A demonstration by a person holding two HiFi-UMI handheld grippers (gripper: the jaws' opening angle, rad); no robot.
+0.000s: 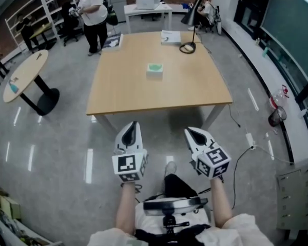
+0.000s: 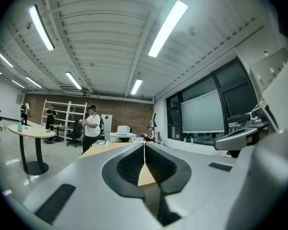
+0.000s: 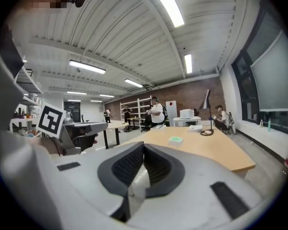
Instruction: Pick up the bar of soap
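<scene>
A pale green bar of soap (image 1: 154,67) lies on a small white base near the middle of the wooden table (image 1: 195,91); it also shows in the right gripper view as the soap (image 3: 175,139), small and far off. My left gripper (image 1: 132,127) and right gripper (image 1: 193,133) hang side by side in front of the table's near edge, well short of the soap. Both are shut with nothing between the jaws. In the left gripper view my left gripper (image 2: 144,150) points over the tabletop; the soap is hidden there.
A black desk lamp (image 1: 190,22) and a white book (image 1: 170,37) stand at the table's far side. A person (image 1: 94,14) stands at the far left corner. A round side table (image 1: 25,76) is at the left, cables (image 1: 246,147) on the floor at the right.
</scene>
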